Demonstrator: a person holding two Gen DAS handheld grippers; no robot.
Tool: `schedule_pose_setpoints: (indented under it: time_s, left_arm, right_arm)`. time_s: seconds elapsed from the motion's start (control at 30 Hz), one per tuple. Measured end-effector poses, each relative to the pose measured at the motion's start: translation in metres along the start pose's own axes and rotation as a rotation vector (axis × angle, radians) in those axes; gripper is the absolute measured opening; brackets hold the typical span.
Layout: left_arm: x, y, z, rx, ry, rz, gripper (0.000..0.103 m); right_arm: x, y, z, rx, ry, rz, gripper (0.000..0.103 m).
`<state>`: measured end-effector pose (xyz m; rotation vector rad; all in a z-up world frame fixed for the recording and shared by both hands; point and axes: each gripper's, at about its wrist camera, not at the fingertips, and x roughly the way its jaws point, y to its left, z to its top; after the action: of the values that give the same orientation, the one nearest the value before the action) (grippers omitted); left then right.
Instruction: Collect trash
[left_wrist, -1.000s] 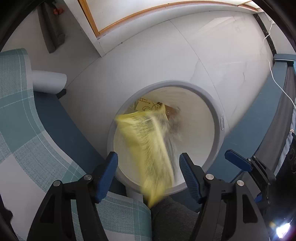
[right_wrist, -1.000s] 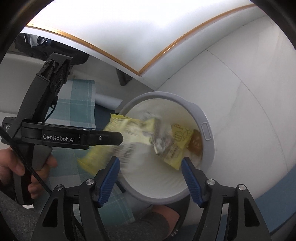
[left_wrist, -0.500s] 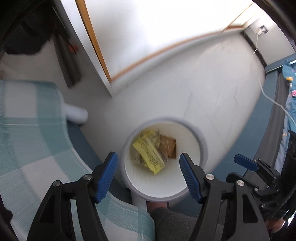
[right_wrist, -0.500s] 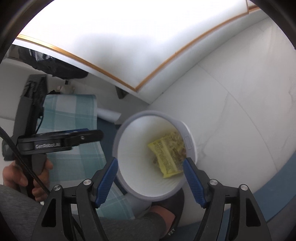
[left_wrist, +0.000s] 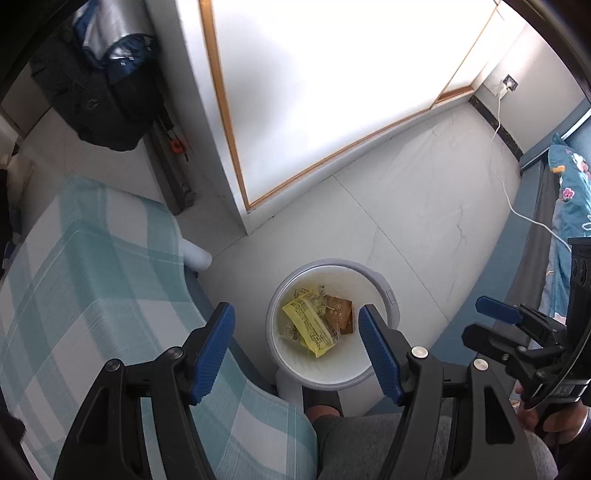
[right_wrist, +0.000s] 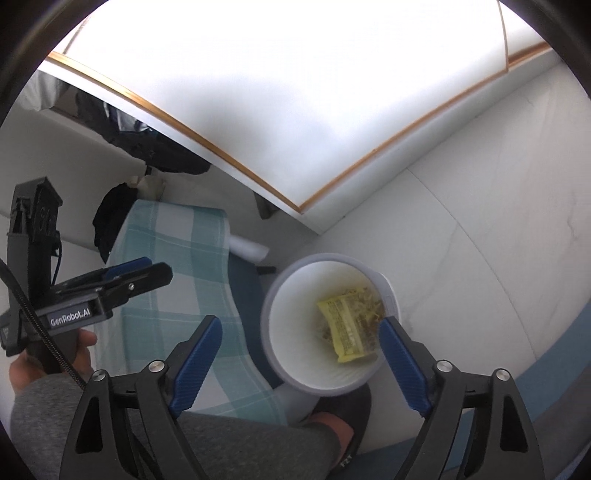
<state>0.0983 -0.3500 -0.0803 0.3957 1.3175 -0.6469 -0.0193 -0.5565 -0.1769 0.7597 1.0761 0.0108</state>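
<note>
A round white trash bin (left_wrist: 388, 293) stands on the floor below both grippers. Inside it lie a yellow snack wrapper (left_wrist: 310, 326), a brown packet (left_wrist: 338, 310) and some crumpled clear wrappers. The bin (right_wrist: 273, 332) and yellow wrapper (right_wrist: 345, 328) also show in the right wrist view. My left gripper (left_wrist: 297, 349) is open and empty, high above the bin. My right gripper (right_wrist: 301, 360) is open and empty, also high above the bin. The left gripper shows from the side in the right wrist view (right_wrist: 122, 275).
A table with a teal checked cloth (left_wrist: 85, 280) is to the left of the bin. A white cabinet with wood trim (left_wrist: 332, 110) stands behind. A bed with blue bedding (left_wrist: 569, 192) and a white cable (left_wrist: 517, 206) are at the right. The person's leg and foot (right_wrist: 332, 417) are beside the bin.
The yellow wrapper fell from between the left fingers into the bin and now lies on the other trash. Both grippers have risen away from the bin.
</note>
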Motion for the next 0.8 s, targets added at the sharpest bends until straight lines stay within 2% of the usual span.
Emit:
schedule_pose_setpoints:
  time_s: [0.3, 0.63, 0.8]
  left_arm:
    - [-0.020, 0.004, -0.010, -0.026, -0.029, 0.000, 0.066]
    - [-0.027, -0.002, -0.015, 0.009, -0.035, 0.032, 0.066]
    - [-0.024, 0.000, -0.015, -0.011, -0.025, 0.020, 0.066]
  right_arm:
    - [-0.016, 0.013, -0.005, -0.014, -0.005, 0.003, 0.092]
    - [-0.017, 0.016, -0.007, -0.011, -0.004, -0.005, 0.092]
    - [-0.016, 0.016, -0.006, -0.011, -0.003, -0.006, 0.092]
